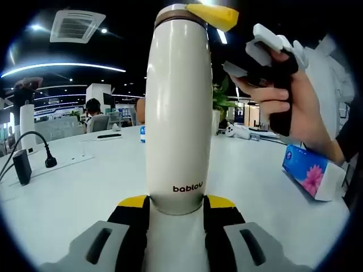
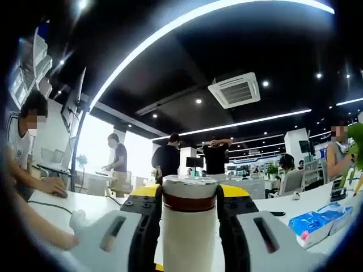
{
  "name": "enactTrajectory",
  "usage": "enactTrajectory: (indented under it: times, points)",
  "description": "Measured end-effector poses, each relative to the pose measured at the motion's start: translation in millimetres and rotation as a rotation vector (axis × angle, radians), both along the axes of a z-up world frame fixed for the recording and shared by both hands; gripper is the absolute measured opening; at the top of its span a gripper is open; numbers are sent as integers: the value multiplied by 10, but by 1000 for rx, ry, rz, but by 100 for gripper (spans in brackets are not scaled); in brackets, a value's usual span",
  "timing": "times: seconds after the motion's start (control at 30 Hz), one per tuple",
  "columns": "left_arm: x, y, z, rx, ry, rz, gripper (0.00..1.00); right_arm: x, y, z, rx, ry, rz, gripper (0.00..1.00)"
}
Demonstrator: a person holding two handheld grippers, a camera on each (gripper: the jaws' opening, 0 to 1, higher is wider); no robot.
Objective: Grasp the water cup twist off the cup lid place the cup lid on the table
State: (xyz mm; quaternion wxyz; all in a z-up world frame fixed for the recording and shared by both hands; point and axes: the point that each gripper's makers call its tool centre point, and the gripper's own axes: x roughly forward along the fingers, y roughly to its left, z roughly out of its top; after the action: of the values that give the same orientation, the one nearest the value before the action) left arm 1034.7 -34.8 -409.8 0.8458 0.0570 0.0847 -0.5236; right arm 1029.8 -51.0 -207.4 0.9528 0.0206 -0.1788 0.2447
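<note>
Left gripper [image 1: 177, 212] is clamping the base of the water cup [image 1: 177, 113], jaws closed on both sides of the lower body, holding it upright over the white table [image 1: 68, 187]; the tall smooth cream shell looks stiff and slippery, so a low grip near the "bablov" print is probably needed to resist torque. To the right, the right gripper [image 2: 190, 212] is closing on the cup lid [image 2: 190, 190] at the top, jaws touching its sides by the brown band. Lid looks small, rigid and light, so squeezing square across it seems best.
</note>
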Motion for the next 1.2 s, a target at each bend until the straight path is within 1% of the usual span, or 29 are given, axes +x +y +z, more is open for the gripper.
enactTrajectory:
  times: [0.17, 0.3, 0.53, 0.7, 0.87, 1.07, 1.2]
  points:
    - [-2, -2, -2, 0, 0, -1, 39, 4, 16, 6, 6, 1, 7, 43]
    - [-2, -1, -5, 0, 0, -1, 39, 43, 63, -7, 9, 8, 12, 46]
    - [-2, 1, -8, 0, 0, -1, 39, 58, 46, 6, 21, 7, 11, 44]
    - [1, -2, -9, 0, 0, -2, 39, 64, 39, 7, 16, 7, 37, 43]
    - [2, -2, -8, 0, 0, -1, 39, 57, 54, 10, 10, -8, 87, 43]
    - [2, -3, -7, 0, 0, -1, 39, 60, 64, 15, 36, -13, 173, 43]
    - [3, -3, -8, 0, 0, -1, 39, 62, 79, 17, 39, -22, 230, 43]
